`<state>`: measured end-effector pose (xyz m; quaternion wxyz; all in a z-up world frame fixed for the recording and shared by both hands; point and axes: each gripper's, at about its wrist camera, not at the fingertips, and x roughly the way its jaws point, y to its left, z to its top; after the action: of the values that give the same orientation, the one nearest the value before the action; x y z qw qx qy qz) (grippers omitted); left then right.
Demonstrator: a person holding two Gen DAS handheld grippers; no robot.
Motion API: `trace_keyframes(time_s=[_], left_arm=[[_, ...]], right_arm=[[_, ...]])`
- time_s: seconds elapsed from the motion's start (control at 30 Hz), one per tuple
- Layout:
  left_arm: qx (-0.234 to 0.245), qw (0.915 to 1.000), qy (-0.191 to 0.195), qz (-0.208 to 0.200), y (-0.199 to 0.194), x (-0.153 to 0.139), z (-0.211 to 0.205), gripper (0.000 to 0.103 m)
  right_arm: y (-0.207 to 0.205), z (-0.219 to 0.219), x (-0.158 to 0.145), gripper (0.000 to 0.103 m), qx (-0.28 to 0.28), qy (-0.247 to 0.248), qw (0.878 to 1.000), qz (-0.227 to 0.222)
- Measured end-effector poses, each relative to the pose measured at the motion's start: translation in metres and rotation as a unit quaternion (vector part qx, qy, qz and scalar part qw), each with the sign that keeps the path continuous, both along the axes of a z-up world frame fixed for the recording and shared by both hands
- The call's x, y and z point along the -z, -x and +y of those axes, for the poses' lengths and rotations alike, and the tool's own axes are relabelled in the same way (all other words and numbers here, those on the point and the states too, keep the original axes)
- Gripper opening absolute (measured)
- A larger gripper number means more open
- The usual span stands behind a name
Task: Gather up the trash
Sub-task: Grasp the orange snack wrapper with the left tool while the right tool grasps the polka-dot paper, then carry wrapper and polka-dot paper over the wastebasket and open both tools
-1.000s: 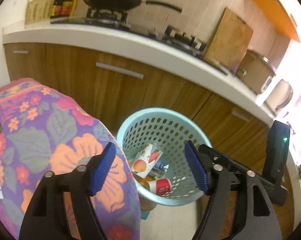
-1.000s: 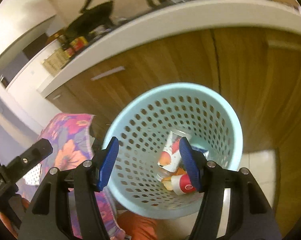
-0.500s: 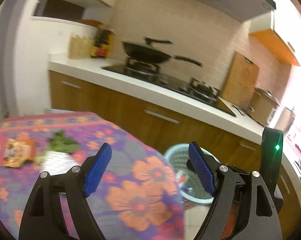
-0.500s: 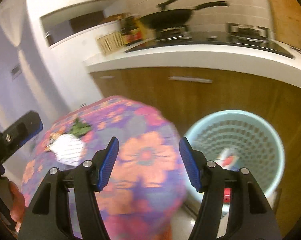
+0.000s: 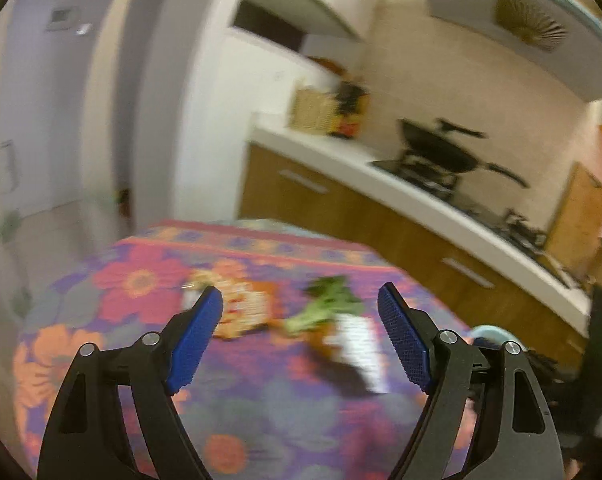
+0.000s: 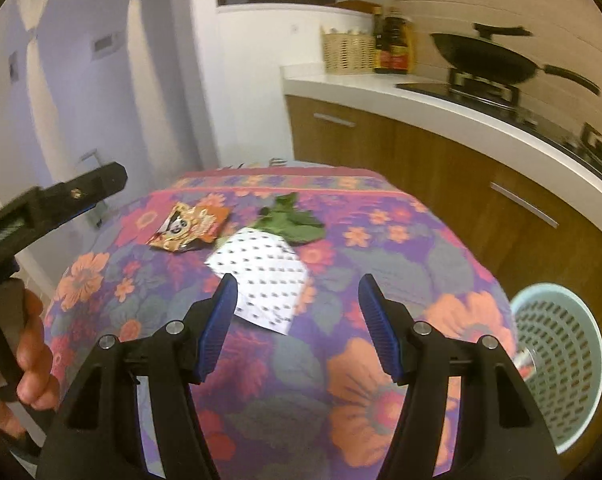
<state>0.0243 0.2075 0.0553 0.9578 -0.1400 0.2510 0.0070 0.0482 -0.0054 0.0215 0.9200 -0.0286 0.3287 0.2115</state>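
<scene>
On the flowered tablecloth (image 6: pixel 381 360) lie three pieces of trash: an orange snack wrapper (image 6: pixel 189 228), a bunch of green leaves (image 6: pixel 293 220) and a white dotted paper (image 6: pixel 263 276). The left wrist view shows them blurred: wrapper (image 5: pixel 241 312), leaves (image 5: pixel 325 308), paper (image 5: pixel 357 344). My left gripper (image 5: pixel 301 340) hangs open above the table, nothing between its blue pads. My right gripper (image 6: pixel 297 320) is open too, over the near edge of the paper. The light blue basket (image 6: pixel 557 364) stands on the floor at the right of the table.
A kitchen counter (image 6: pixel 481 120) with wooden cabinets runs behind the table, carrying a black wok (image 6: pixel 485 60), bottles (image 6: pixel 393 40) and a wicker basket (image 6: pixel 347 54). A hand (image 6: pixel 25 360) holds the left gripper's handle at the left edge of the right wrist view.
Both grippers have swung away from the basket toward the table; the trash on the cloth has come into view. Both stayed open and empty.
</scene>
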Motion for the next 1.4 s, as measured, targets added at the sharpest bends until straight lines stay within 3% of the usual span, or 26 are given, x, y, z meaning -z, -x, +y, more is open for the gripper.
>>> trace_keyframes(time_s=[0.13,0.4,0.63,0.73,0.83,0.9,0.97,1.07,1.27,1.4], left_arm=[[-0.028,0.9989,0.026,0.026,-0.014,0.016,0.030,0.079],[-0.092,0.9910,0.064,0.073,-0.048,0.058,0.077,0.079],[-0.063,0.9851,0.095,0.129,-0.078,0.090,0.072,0.078],[-0.059,0.9863,0.077,0.134,-0.083,0.092,0.065,0.076],[-0.057,0.9867,0.052,0.143,-0.087,0.093,0.057,0.066],[-0.065,0.9861,0.035,0.149,-0.088,0.093,0.053,0.050],[-0.065,0.9857,0.029,0.152,-0.089,0.094,0.051,0.042],[-0.070,0.9853,0.033,0.153,-0.088,0.094,0.054,0.028],[-0.071,0.9852,0.062,0.143,-0.083,0.096,0.063,0.015],[-0.072,0.9854,0.079,0.133,-0.080,0.096,0.066,0.014]], right_arm=[[-0.006,0.023,0.005,0.059,-0.019,0.007,1.000,0.000],[-0.011,0.048,0.021,0.059,-0.039,0.008,0.998,-0.056],[-0.031,0.054,0.034,0.059,-0.028,0.022,0.999,-0.014],[-0.036,0.057,0.038,0.059,-0.023,0.030,0.999,-0.003],[-0.040,0.058,0.041,0.057,-0.026,0.031,0.999,0.011],[-0.041,0.056,0.043,0.042,-0.022,0.030,0.999,0.015],[-0.044,0.054,0.045,0.031,-0.023,0.023,0.999,0.028],[-0.042,0.049,0.043,0.025,-0.016,0.010,1.000,0.021],[-0.026,0.033,0.030,0.014,-0.014,-0.040,0.999,-0.023],[-0.029,0.026,0.027,0.012,0.001,-0.052,0.998,-0.022]])
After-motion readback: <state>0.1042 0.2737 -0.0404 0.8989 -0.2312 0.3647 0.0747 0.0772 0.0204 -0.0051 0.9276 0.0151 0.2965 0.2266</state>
